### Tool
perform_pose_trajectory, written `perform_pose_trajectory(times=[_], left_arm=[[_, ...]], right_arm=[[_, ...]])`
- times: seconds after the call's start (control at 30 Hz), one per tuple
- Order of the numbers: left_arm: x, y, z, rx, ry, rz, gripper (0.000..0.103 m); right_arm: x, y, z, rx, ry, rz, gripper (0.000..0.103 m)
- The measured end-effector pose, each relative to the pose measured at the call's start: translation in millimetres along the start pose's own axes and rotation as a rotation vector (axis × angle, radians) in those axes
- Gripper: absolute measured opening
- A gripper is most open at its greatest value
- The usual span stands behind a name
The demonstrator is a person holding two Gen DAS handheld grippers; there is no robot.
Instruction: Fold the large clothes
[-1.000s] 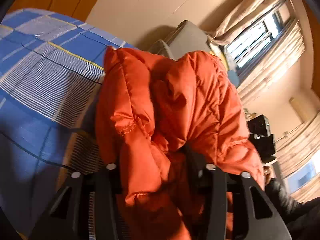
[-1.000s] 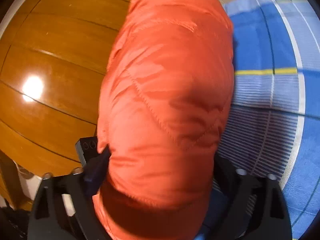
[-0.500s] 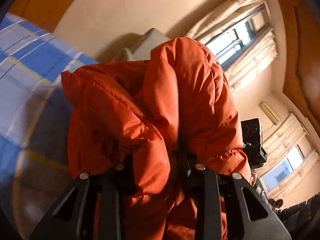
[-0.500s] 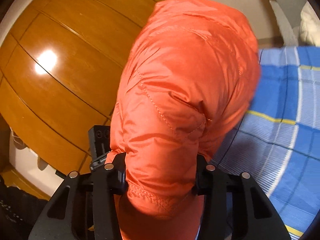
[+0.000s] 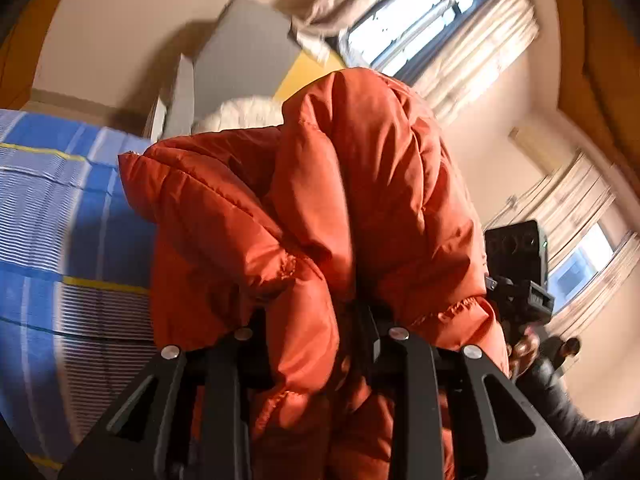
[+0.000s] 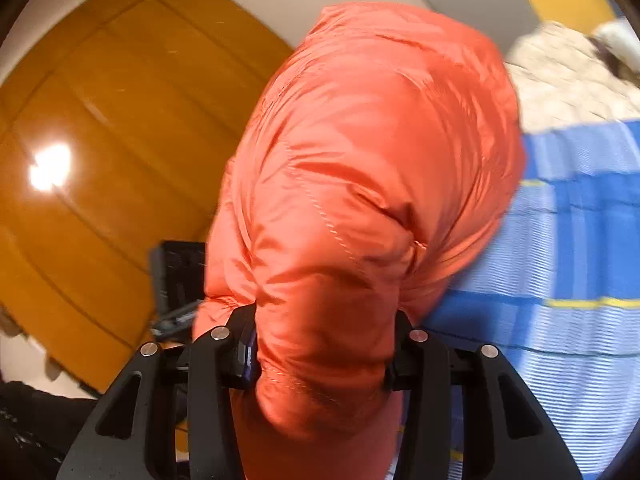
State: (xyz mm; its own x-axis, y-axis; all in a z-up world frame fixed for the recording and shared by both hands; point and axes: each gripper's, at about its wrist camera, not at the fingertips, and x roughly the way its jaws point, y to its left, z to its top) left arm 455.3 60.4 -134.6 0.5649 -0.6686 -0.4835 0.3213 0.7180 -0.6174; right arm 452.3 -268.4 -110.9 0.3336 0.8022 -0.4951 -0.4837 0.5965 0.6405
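Holding one puffy orange coat [image 5: 360,208], both tongs are clamped tight on it: left tongs [image 5: 316,344], right tongs [image 6: 324,356]. Blue bed [image 6: 580,240] lies behind.

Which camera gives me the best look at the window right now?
The left wrist view: the window shows at upper right, bright between pale curtains, above the orange jacket. The right wrist view shows no window, only wood panelling and blue bedding.

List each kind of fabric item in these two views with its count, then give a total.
Orange puffer jacket: 1
Blue checked bedsheet: 1
Fluffy cream throw: 1
Curtained windows: 2
Total: 5
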Motion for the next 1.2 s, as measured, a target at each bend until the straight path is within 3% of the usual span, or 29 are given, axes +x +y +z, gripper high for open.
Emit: perform_pose_trajectory(times=[0.17, 0.27, 0.33, 0.4, 0.5, 0.57, 0.63, 0.7, 0.83, 1.07, 1.2], left_arm=[[29, 0, -13, -0.004, 0.056, 0.090, 0.024], [34, -2, -19, 0.019, 0.064, 0.153, 0.024], [36, -4, -20, 0.031, 0.069, 0.187, 0.024], [32, -9, -22, 0.030, 0.066, 0.194, 0.024], [29, -17, -21, 0.067, 0.060, 0.226, 0.024], [26, -19, -27, 0.061, 0.057, 0.224, 0.024], [23, -21, -29, 0.064, 0.050, 0.230, 0.025], [26, -23, -30, 0.084, 0.043, 0.251, 0.025], [23, -22, -33, 0.076, 0.039, 0.275, 0.025], [14, -22, -39, 0.075, 0.032, 0.316, 0.026], [8, -15, -43, 0.051, 0.018, 0.343, 0.034]], right_arm=[[7, -48, -22, 0.080, 0.047, -0.114, 0.049], [7, -56, -32, 0.112, 0.026, -0.161, 0.060], [7, -54, -33, 0.124, 0.007, -0.186, 0.073], [7, -46, -31, 0.143, 0.004, -0.229, 0.079], [-4, -29, -19, 0.136, -0.023, -0.294, 0.079], [-23, -10, -11, 0.097, -0.116, -0.408, 0.079], [-36, 9, 7, 0.058, -0.198, -0.459, 0.079], [-30, 29, 19, 0.008, -0.208, -0.501, 0.079], [11, 64, 42, -0.095, -0.131, -0.627, 0.073], [97, 56, 37, -0.189, 0.013, -0.762, 0.070], [121, 58, 27, -0.217, 0.049, -0.824, 0.070]])
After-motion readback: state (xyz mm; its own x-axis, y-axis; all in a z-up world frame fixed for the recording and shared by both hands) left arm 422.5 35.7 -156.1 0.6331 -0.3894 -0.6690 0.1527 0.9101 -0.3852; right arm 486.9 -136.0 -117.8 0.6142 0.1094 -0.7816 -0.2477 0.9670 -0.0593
